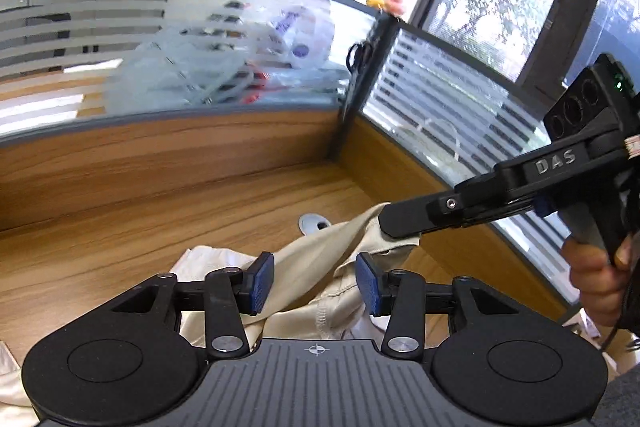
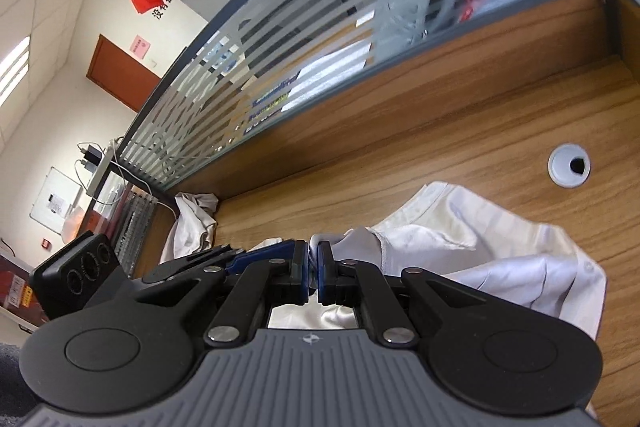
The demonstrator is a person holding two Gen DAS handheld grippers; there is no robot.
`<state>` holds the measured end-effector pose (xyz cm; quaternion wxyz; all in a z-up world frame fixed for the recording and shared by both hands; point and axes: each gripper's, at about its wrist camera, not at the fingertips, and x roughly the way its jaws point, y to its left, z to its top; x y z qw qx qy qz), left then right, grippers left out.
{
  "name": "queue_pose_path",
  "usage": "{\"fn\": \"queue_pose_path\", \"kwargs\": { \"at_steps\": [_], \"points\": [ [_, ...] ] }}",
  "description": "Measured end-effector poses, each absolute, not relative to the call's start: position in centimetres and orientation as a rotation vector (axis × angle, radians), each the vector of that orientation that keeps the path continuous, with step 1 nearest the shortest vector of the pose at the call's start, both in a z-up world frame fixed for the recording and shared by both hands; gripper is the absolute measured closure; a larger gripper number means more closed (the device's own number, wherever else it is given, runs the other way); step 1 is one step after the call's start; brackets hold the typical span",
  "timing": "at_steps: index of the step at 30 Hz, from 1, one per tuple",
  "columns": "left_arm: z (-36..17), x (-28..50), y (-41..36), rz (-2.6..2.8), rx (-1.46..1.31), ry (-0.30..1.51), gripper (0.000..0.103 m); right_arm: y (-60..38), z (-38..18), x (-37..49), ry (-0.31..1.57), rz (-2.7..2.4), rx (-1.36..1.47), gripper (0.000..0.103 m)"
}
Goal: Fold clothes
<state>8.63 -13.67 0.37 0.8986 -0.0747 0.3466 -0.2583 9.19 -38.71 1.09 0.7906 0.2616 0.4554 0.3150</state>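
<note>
From my left wrist camera I see my left gripper (image 1: 315, 281) with its jaws apart over the cream shirt (image 1: 316, 267) on the wooden desk (image 1: 160, 227), and my right gripper (image 1: 400, 229) pinching a raised fold of it. Only my right wrist camera shows the right gripper (image 2: 313, 273) jaws clamped on the shirt (image 2: 500, 251), the grey cable hole (image 2: 569, 169) nearby, and another crumpled cloth (image 2: 194, 223) in the far corner.

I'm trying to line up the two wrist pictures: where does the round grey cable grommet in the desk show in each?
Left wrist view: the grommet sits at centre, just beyond the cream shirt, partly hidden by it.
Right wrist view: the grommet lies at right, fully visible, beyond the shirt.
Shared landmark: the striped glass partition.
</note>
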Motion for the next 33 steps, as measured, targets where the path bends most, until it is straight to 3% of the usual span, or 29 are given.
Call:
{"fn": "queue_pose_path", "kwargs": {
  "at_steps": [16,18,19,20,28,33],
  "points": [
    [-5.9,11.3,-16.0,-0.374,-0.059,0.781,0.065,-38.5,0.5,9.1,0.976,0.699,0.658,0.098],
    [-6.8,11.3,-15.4,-0.364,-0.052,0.798,0.076,-38.7,0.3,9.3,0.973,0.682,0.658,0.098],
    [-6.9,11.3,-15.0,-0.377,-0.059,0.812,0.093,-38.8,0.2,9.4,0.972,0.673,0.657,0.098],
    [-7.0,11.3,-14.5,-0.389,-0.066,0.826,0.099,-38.9,0.1,9.5,0.972,0.659,0.644,0.098],
    [-4.7,10.4,-11.4,-0.567,-0.153,0.918,0.1,-37.7,-1.8,11.4,0.977,0.538,0.444,0.097],
    [-4.3,11.5,-9.6,-0.632,-0.351,1.017,0.1,-35.7,-3.1,12.1,0.991,0.513,0.278,0.09]
  ]
}}
